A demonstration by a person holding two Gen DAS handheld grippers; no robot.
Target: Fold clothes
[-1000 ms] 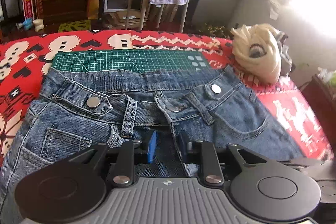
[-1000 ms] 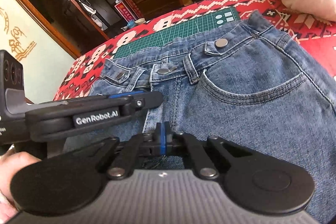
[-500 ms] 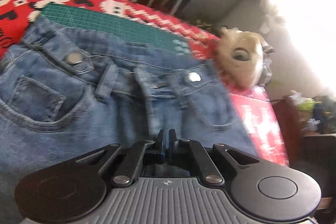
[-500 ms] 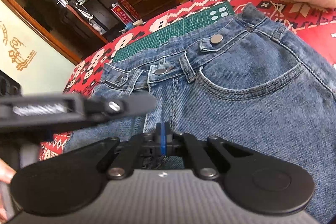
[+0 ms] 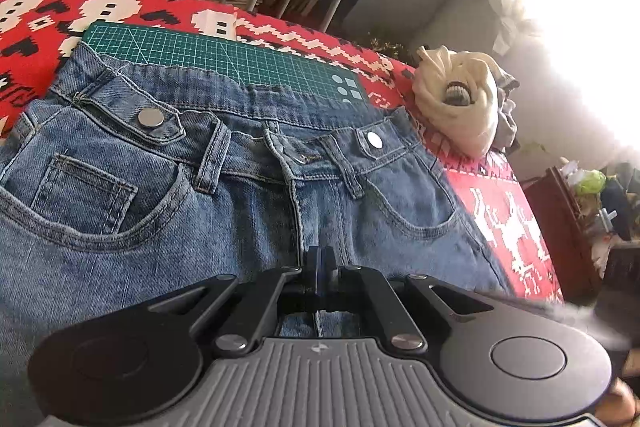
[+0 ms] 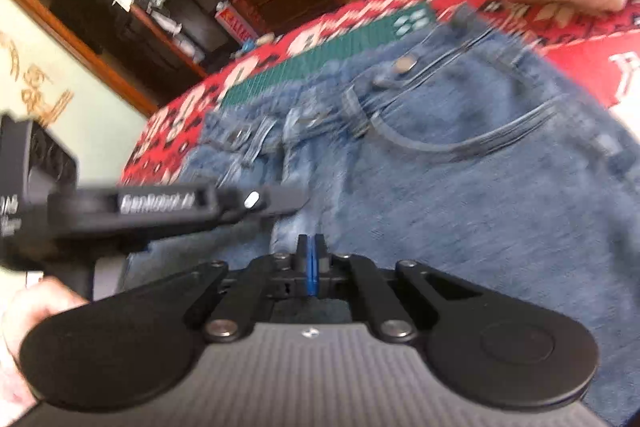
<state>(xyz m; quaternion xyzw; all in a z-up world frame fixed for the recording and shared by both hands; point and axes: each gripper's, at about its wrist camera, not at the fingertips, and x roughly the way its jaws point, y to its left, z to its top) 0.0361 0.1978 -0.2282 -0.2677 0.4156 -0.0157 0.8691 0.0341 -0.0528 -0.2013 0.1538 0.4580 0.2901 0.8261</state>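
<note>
Nearest, the left gripper (image 5: 321,269) has its blue-padded jaws pressed together low over the fly seam, and whether a pinch of denim sits between them I cannot tell, since the tips hide the cloth there. The right gripper (image 6: 311,263) is likewise pressed together, pads meeting with no fabric showing between them, just right of the left one; that view is blurred. Under both lie the jeans (image 5: 168,227), front up and spread flat on a red patterned blanket (image 5: 508,223), waistband at the far side and legs running off the near edge. By my judgement they will handle as heavy, soft-but-thick cloth: the faded blue twill drapes rather than holds shape, is not slippery or fragile, and bulks up at the double-stitched seams, belt loops and pockets. The sturdy places to grip would be the waistband, its side corners, or an outer leg seam, where layers are thick enough to bite. Metal buttons (image 5: 151,117) dot the waistband, hard and smooth. Beyond it a green cutting mat (image 5: 224,57) with a printed grid lies flat and stiff, and far right sits a cream, crumpled cloth bundle (image 5: 460,107).
</note>
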